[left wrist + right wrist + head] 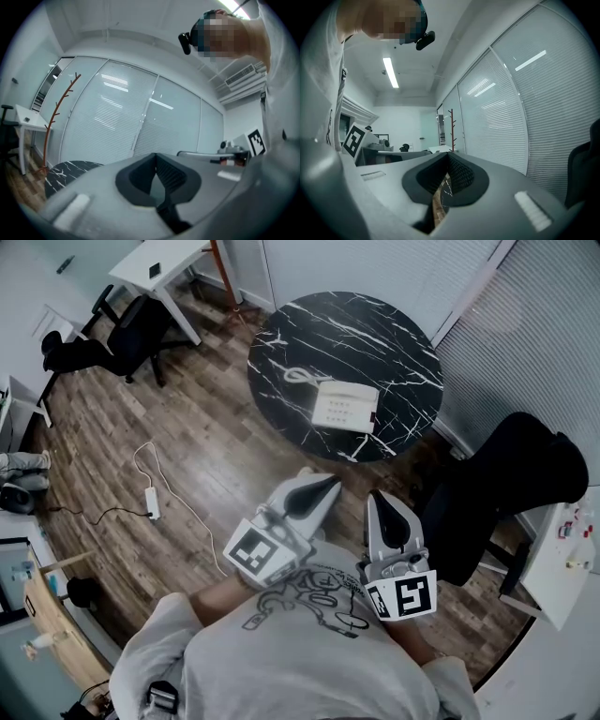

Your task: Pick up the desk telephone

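Note:
A white desk telephone (pixel 344 406) lies on the near side of a round black marble table (pixel 291 343), its coiled cord trailing to the left. In the head view both grippers are held close to the person's chest, well short of the table. My left gripper (pixel 330 486) points toward the table with its jaws shut and nothing between them. Just to its right, my right gripper (pixel 377 498) is shut and empty too. In the left gripper view the left gripper (pixel 155 158) shows closed jaws, with the table edge (pixel 70 169) low at the left. The right gripper (pixel 447 158) also shows closed jaws.
A black office chair (pixel 511 479) stands right of the table, near the right gripper. A power strip with its cable (pixel 151 502) lies on the wood floor to the left. A white desk (pixel 155 266) and another black chair (pixel 112 341) stand at the far left. Frosted glass walls (pixel 122 112) rise behind the table.

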A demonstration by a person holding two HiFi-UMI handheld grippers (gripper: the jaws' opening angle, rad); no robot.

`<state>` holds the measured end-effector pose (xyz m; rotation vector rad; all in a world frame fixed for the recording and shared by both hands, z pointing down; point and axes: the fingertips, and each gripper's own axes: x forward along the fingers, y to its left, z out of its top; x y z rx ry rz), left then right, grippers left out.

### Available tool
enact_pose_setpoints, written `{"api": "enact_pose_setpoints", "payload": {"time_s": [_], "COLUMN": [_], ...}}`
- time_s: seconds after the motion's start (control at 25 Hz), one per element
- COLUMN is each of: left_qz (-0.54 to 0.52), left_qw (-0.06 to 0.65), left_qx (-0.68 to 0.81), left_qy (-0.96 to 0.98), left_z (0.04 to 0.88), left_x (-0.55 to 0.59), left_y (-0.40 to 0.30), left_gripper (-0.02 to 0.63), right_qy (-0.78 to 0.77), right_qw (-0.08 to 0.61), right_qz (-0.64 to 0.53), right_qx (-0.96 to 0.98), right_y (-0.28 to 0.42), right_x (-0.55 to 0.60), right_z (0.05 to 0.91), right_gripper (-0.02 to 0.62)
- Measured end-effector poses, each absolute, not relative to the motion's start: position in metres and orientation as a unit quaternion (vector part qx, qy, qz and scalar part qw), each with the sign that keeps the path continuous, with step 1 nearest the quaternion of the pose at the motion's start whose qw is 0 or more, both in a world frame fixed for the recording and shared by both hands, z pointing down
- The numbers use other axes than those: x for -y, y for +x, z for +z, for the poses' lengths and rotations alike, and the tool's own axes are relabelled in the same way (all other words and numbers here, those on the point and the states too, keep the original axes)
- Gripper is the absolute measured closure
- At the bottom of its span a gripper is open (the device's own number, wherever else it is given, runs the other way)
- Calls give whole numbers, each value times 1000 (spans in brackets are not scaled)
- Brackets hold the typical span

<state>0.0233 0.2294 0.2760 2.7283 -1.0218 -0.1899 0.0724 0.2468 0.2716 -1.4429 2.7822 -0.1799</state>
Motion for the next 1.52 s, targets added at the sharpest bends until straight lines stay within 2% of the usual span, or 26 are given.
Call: {"api": "enact_pose_setpoints", "payload": {"time_s": [0.88,1.52], "left_qz": [-63,-28], "left_qw": [128,150], "left_qx": [323,316], "left_qy": [936,936], "left_z": [267,295], "left_x": [14,70], "left_y": [-38,-41], "left_gripper": [604,604], "right_qy": [-468,-486], "right_qw": [-9,-43], "right_qz": [-47,-67], "right_qx": [-883,-870], "right_y": [-2,-5], "right_x": [-1,60], "right_z": [258,281], "right_gripper": [591,591]}}
